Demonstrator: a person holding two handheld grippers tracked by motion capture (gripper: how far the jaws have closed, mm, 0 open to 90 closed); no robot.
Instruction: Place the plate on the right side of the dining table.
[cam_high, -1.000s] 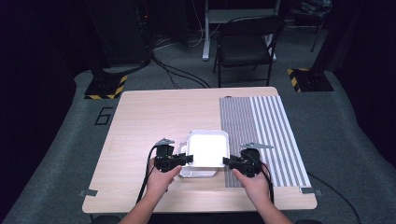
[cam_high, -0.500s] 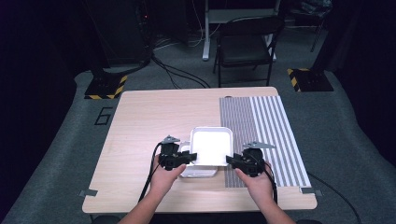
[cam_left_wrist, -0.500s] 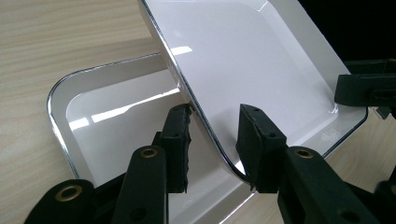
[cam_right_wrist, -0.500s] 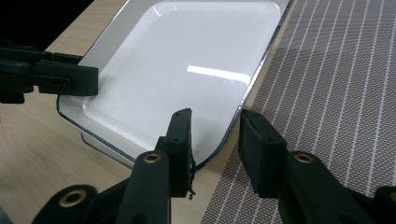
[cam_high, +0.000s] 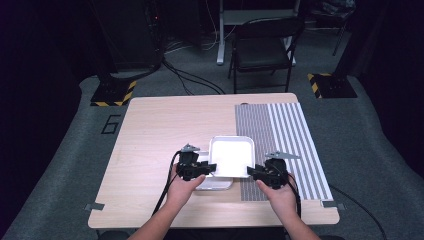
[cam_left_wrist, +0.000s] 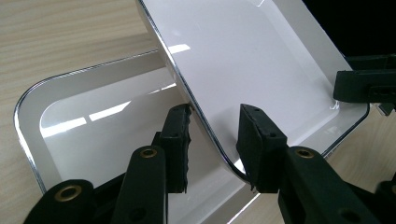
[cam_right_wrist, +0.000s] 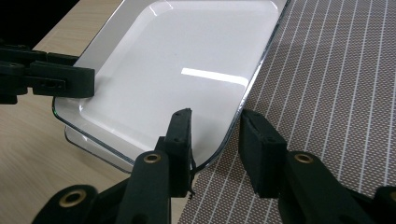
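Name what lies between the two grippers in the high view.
The upper white tray spans that stretch, left gripper and right gripper at its near corners.

Left claw (cam_high: 206, 167), right claw (cam_high: 252, 172); both clamped

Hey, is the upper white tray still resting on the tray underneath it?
Cannot tell. In the left gripper view the upper tray tilts up over the lower tray, but the left gripper hides its near corner, where they might meet.
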